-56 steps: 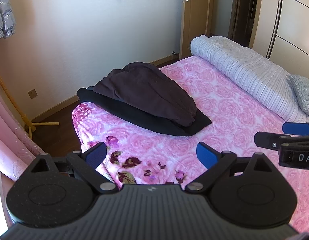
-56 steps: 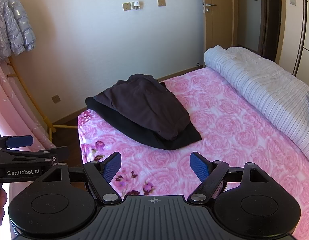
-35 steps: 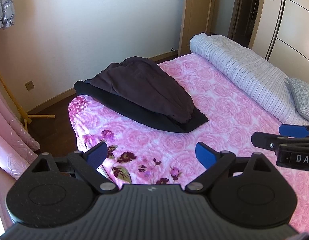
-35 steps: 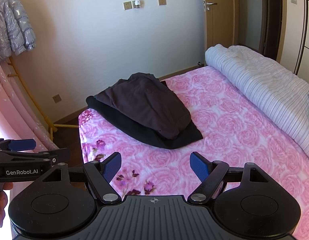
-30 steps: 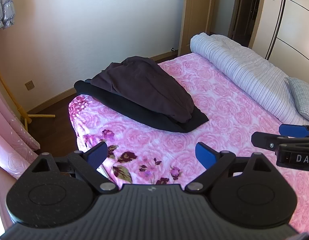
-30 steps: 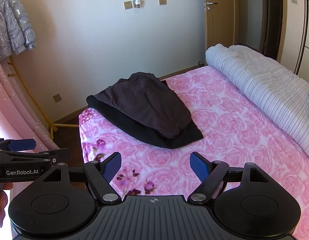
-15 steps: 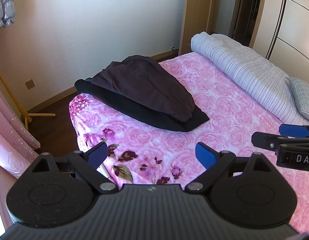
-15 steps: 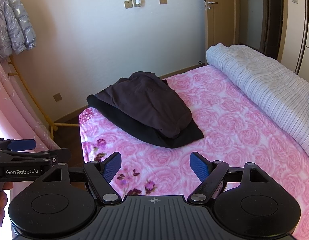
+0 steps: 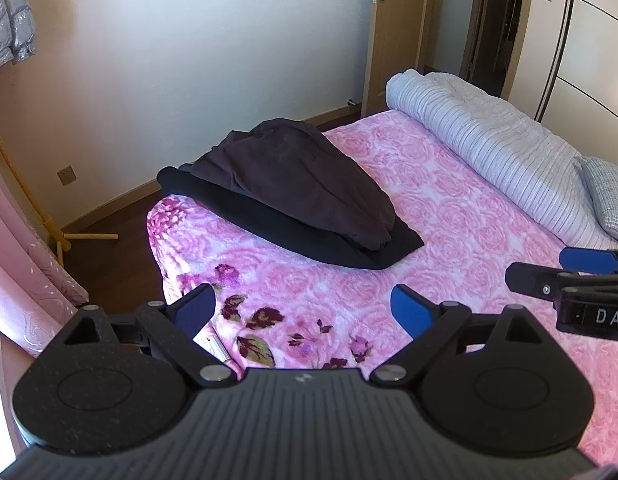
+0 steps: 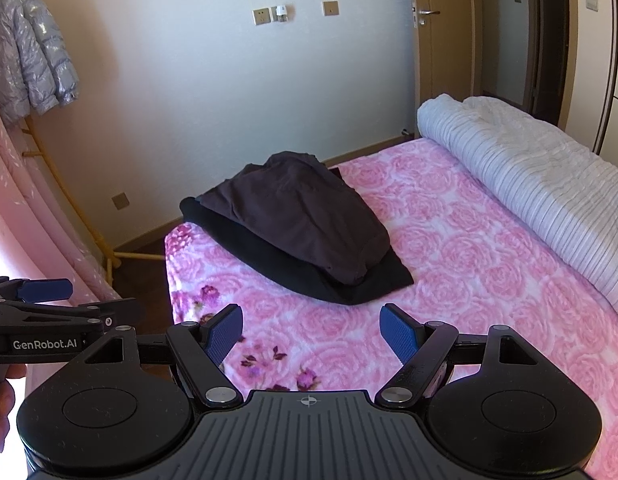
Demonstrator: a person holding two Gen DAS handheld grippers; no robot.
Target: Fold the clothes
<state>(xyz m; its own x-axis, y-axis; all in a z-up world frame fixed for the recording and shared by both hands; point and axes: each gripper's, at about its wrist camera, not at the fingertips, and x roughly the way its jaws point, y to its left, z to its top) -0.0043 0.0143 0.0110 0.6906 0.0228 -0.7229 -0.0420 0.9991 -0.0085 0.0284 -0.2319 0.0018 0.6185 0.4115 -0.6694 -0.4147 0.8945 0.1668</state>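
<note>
Fingers: left gripper (image 9: 305,306) and right gripper (image 10: 311,330) both spread apart, holding nothing.
Surface: pink floral bed (image 9: 449,240); striped rolled duvet (image 9: 501,152) along far side.
Clothes: dark garments (image 10: 305,228) piled near bed's corner.
Pose: both grippers hover side by side, well apart from pile.

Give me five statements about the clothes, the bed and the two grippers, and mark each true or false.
1. The dark brown garment lies on top of the black garment. True.
2. The left gripper is shut on a garment. False: its jaws are open and hold nothing.
3. The right gripper is open, short of the clothes. True.
4. The clothes sit on the striped grey quilt. False: they lie on the pink floral blanket, apart from the quilt.
5. A silver puffer jacket lies on the bed. False: it hangs by the wall.
</note>
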